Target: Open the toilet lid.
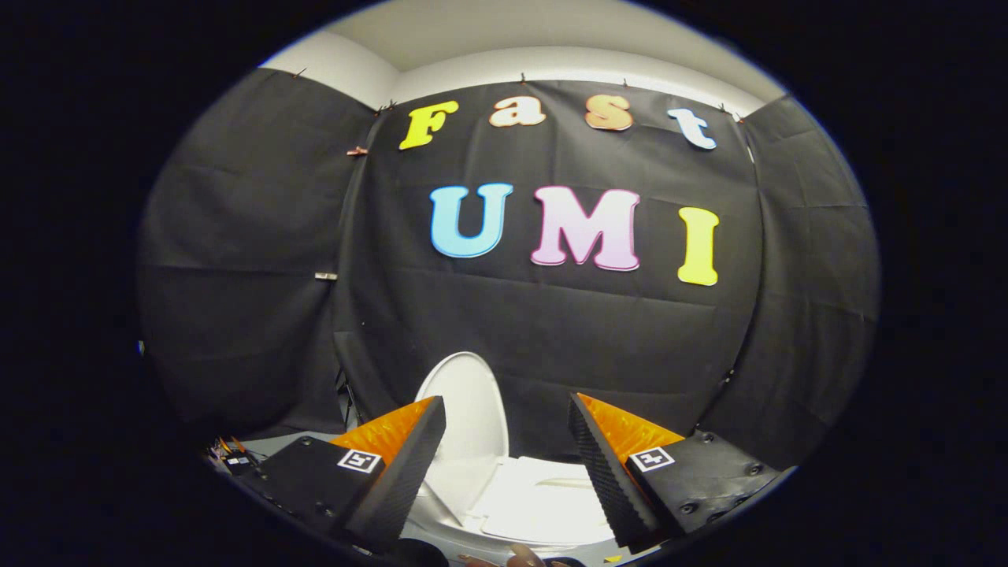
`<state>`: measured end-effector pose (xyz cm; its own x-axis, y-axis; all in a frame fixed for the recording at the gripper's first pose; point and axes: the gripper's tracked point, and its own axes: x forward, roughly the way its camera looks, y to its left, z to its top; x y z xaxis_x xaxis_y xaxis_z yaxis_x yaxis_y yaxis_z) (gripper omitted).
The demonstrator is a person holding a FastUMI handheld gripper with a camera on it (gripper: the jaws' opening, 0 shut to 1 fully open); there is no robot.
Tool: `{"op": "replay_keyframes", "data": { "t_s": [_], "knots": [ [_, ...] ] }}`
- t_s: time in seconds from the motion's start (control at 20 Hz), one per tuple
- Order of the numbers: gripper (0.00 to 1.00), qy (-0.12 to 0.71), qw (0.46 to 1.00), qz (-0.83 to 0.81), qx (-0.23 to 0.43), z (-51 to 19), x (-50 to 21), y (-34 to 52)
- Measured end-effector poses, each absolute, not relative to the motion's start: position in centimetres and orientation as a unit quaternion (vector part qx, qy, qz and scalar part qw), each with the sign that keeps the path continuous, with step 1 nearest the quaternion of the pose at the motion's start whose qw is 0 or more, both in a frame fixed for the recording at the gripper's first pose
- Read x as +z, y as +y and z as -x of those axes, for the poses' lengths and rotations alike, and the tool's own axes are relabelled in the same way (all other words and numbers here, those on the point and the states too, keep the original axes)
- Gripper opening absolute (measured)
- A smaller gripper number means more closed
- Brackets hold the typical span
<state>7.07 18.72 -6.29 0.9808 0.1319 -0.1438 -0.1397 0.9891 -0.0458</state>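
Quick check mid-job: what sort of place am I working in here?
Likely a mock bathroom set up in a recording booth. A white toilet sits just ahead of the gripper, whose jaws stand open; its lid is up against black cloth walls, with a plain white ceiling above.

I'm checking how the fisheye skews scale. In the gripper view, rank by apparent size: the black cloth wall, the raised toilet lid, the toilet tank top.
1. Black cloth wall, by far the largest.
2. and 3. Toilet tank top and raised toilet lid look similar; the open gripper hides parts of both, so no ranking.
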Motion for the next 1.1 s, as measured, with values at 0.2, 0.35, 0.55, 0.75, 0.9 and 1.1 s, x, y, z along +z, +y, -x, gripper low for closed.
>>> {"op": "replay_keyframes", "data": {
  "t_s": [0.2, 0.35, 0.55, 0.75, 0.9, 1.1],
  "knots": [
    [0.98, 0.054, 0.998, 0.018, 0.03, -5.3, -3.9, 11.3],
    [0.98, 0.037, 0.999, 0.012, 0.015, -3.3, -2.0, 7.8],
    [0.98, 0.008, 1.0, 0.012, 0.001, -1.4, 0.3, 3.8],
    [0.98, -0.007, 1.0, -0.016, 0.003, -0.5, 2.0, 1.6],
    [0.98, -0.002, 0.999, -0.04, 0.019, -0.1, 2.1, 1.5],
    [0.98, 0.009, 0.998, -0.053, 0.034, -0.2, 1.9, 1.3]
  ]
}}
